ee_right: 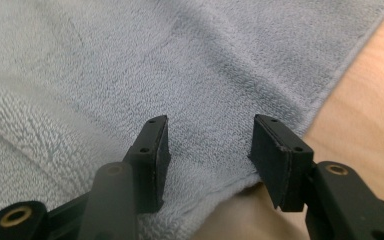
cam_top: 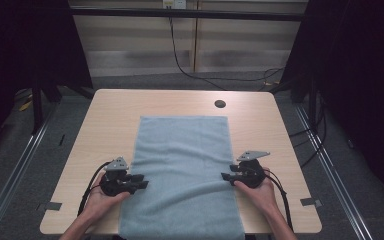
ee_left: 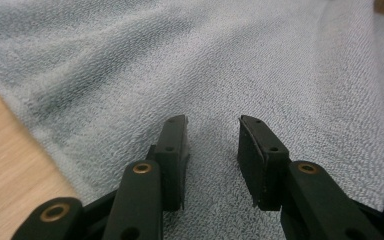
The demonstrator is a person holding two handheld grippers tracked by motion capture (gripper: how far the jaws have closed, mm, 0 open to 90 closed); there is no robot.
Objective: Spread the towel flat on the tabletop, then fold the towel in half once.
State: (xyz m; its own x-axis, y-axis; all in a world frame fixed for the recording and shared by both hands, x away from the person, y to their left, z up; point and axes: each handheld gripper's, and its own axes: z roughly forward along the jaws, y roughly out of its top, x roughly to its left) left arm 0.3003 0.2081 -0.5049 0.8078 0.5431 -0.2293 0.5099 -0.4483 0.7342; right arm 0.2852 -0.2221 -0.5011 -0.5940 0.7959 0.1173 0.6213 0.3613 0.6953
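Note:
A light blue towel (cam_top: 182, 160) lies lengthwise on the wooden table (cam_top: 115, 110), and its near end hangs over the front edge. A shallow ridge crosses it between the two grippers. At the towel's left edge my left gripper (cam_top: 142, 181) points inward. In the left gripper view its jaws (ee_left: 212, 125) stand apart just above the towel (ee_left: 230, 60), with nothing pinched. My right gripper (cam_top: 225, 176) is at the towel's right edge. The right gripper view has its jaws (ee_right: 210, 122) apart over the hem of the towel (ee_right: 130, 65), and the pads are clear of the cloth.
A round cable hole (cam_top: 220, 104) sits near the table's far right corner. Bare wood (cam_top: 265, 130) flanks the towel on both sides. Cables (cam_top: 280, 75) trail on the floor behind the table. Dark curtains stand to the left and right.

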